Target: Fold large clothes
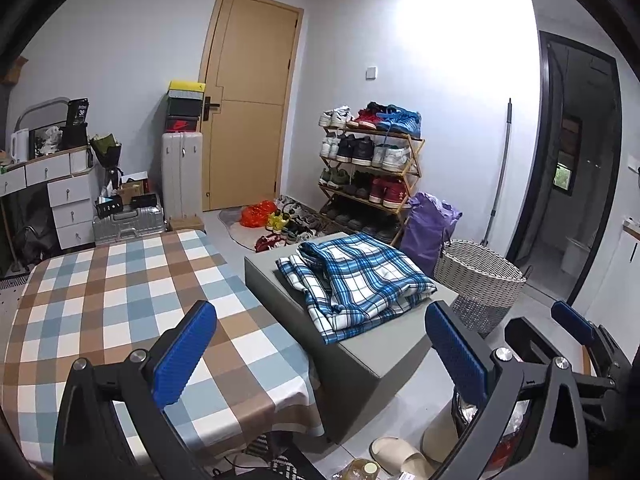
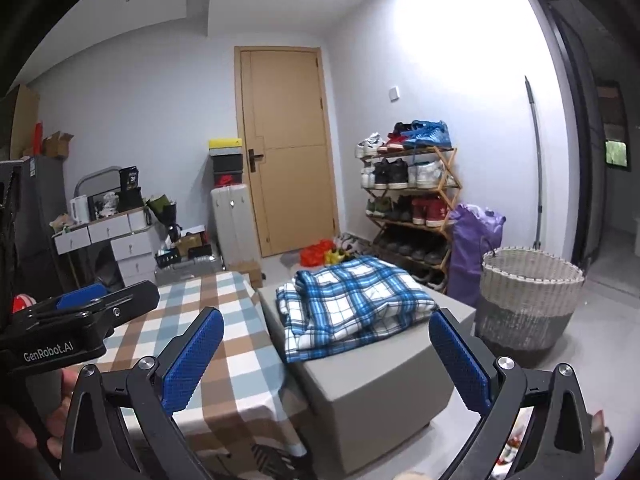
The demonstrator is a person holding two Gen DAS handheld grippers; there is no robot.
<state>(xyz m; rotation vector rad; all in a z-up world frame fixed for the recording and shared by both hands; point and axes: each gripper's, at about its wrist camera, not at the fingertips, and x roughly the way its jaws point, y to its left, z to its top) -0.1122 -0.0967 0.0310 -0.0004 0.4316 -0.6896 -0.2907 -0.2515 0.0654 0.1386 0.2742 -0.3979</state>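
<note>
Beyond both claws (each spread wide, empty), the plaid garment lies folded.

A tan wooden door stands shut in the pale grey back wall. Right of the door a bamboo shoe rack holds sneakers; left of it, white drawers. Glare brightens the wall right of the door.

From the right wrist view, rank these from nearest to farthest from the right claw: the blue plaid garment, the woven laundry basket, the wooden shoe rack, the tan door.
1. Blue plaid garment, straight ahead on the grey box.
2. Woven laundry basket, to the right.
3. Wooden shoe rack, behind the garment, against the wall.
4. Tan door, far wall, centre.
</note>
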